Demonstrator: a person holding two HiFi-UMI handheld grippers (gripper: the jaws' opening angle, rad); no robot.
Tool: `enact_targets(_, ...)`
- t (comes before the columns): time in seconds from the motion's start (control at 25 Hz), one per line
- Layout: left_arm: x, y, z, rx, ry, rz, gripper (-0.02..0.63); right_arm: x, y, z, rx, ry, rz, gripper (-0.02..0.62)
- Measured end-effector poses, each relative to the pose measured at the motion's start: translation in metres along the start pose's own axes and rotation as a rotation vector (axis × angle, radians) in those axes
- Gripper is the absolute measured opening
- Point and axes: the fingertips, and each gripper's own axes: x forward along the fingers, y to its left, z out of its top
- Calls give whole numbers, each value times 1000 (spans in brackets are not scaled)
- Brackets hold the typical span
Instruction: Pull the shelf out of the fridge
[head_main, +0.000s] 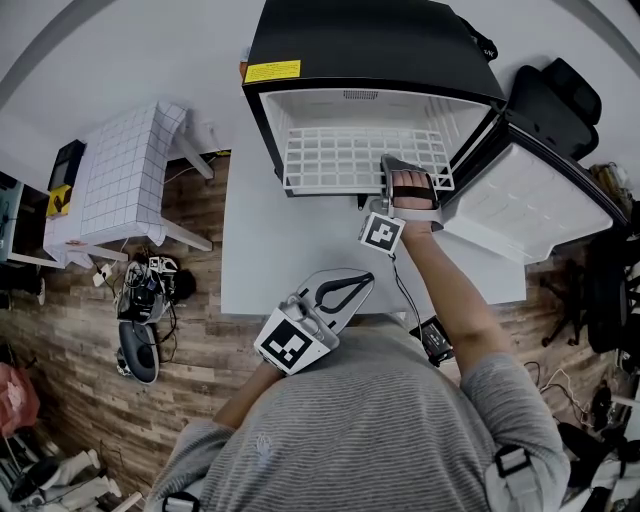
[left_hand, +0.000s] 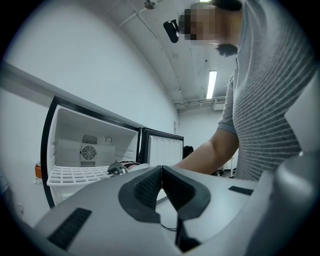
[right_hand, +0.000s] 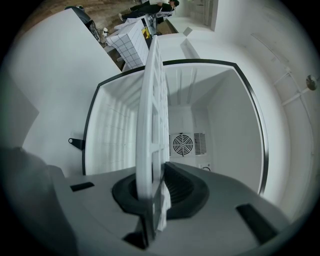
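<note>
The left gripper (head_main: 362, 284) hung idle over the white table (head_main: 262, 262), jaws pressed together on nothing. The pull, I reckoned, wanted to go straight and level toward the body, so the white grid shelf (head_main: 340, 155) would not skew in its side slots. It lay flat in the open black fridge (head_main: 370, 40), front rim at the mouth, with the right gripper (head_main: 398, 166) clamped on that rim near its right corner; the door (head_main: 530, 205) stood wide
</note>
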Motion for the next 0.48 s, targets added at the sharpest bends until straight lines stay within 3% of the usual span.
enact_targets(0.12,1,-1,1,4,-1,-3,11,1,0,-5,-35,24,-13,41)
enact_targets(0.48,0,0,4,21,-3,-7,11,-4,1,-3,-6,16,5,41)
